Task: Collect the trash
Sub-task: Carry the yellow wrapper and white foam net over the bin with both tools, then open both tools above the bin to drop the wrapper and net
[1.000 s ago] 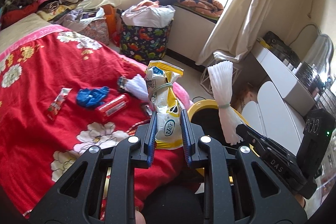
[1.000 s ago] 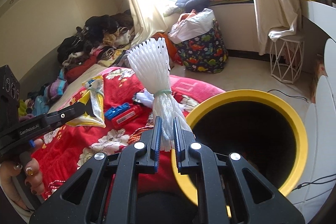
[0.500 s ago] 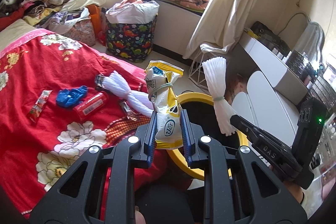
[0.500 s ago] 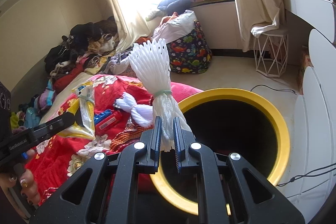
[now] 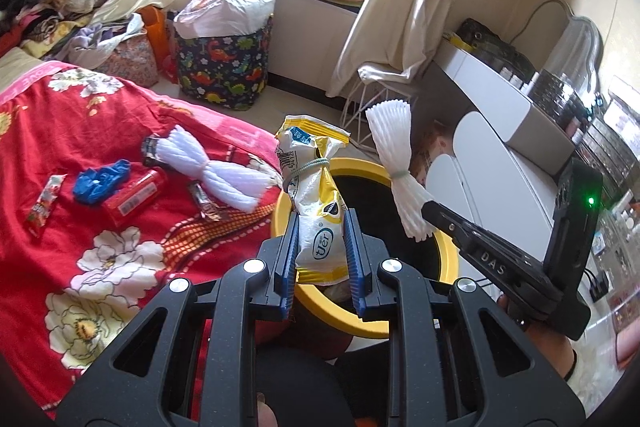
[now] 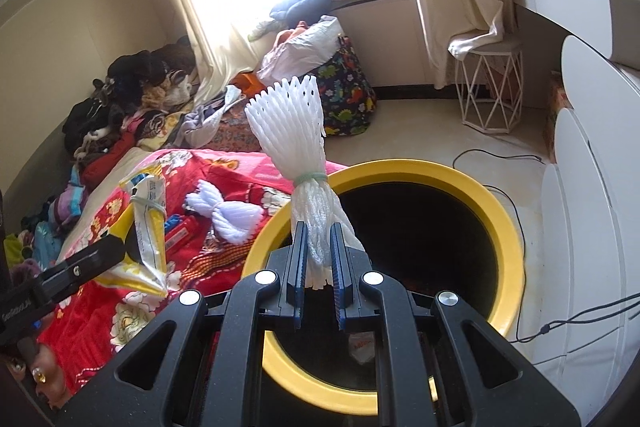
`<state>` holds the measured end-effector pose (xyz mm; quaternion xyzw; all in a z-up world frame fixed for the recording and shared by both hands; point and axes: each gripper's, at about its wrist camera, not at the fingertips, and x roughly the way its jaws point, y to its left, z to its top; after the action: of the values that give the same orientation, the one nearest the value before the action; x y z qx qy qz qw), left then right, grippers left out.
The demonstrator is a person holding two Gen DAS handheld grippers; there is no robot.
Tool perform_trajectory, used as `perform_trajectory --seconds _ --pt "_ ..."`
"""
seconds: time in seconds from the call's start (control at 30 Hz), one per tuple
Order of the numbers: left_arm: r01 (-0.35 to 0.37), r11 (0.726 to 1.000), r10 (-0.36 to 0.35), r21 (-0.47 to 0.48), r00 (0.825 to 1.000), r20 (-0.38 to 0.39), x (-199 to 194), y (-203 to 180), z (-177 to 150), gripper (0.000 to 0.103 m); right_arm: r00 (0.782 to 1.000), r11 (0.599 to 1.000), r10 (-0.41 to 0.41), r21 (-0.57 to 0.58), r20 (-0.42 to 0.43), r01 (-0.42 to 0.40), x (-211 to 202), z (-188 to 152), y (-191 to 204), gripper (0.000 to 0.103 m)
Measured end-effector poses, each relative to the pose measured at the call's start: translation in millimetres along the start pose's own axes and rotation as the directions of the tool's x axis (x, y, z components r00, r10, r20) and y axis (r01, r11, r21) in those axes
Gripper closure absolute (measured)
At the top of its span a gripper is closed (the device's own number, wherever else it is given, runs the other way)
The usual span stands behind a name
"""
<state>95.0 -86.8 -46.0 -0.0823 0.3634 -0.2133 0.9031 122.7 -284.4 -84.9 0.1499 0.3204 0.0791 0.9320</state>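
Observation:
My left gripper [image 5: 320, 247] is shut on a yellow and white snack bag [image 5: 314, 203] tied with a rubber band, held upright over the near rim of the yellow bin [image 5: 444, 251]. My right gripper [image 6: 318, 259] is shut on a white foam net bundle [image 6: 298, 147], held over the left rim of the bin [image 6: 500, 223]. The bundle [image 5: 394, 167] and right gripper also show in the left wrist view, the snack bag [image 6: 146, 211] in the right wrist view. The bin's inside is dark, with a little trash at the bottom.
On the red flowered bedspread [image 5: 80, 227] lie another white foam net [image 5: 216, 175], a blue crumpled item [image 5: 100, 179], a red packet [image 5: 134, 195] and small wrappers [image 5: 42, 205]. A dinosaur-print hamper [image 5: 224, 67], wire stool [image 6: 490, 91] and white cabinet [image 5: 500, 99] stand around.
Both grippers have moved right, from over the bed toward the bin, carrying their items. The bin now sits under both sets of fingers. The grips are unchanged.

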Motion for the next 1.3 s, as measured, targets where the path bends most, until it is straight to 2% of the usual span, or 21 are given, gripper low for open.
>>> perform_trajectory --seconds 0.53,0.97,1.3 --pt "0.039 0.998 -0.035 0.059 0.997 -0.07 32.4 -22.4 -11.7 0.087 0.999 0.997 -0.044 0.062 -0.016 0.045 6.0 -2.1 -27.9 0.092" --pt "0.063 0.995 -0.05 0.081 0.987 -0.151 72.7 -30.5 -18.0 0.087 0.996 0.991 -0.074 0.107 -0.057 0.08 13.5 -4.8 -48.9 0.092" --pt "0.067 0.992 -0.049 0.107 0.986 -0.16 93.9 -37.3 -12.3 0.087 0.994 0.987 -0.086 0.13 -0.065 0.094 14.1 -6.7 -60.9 0.092"
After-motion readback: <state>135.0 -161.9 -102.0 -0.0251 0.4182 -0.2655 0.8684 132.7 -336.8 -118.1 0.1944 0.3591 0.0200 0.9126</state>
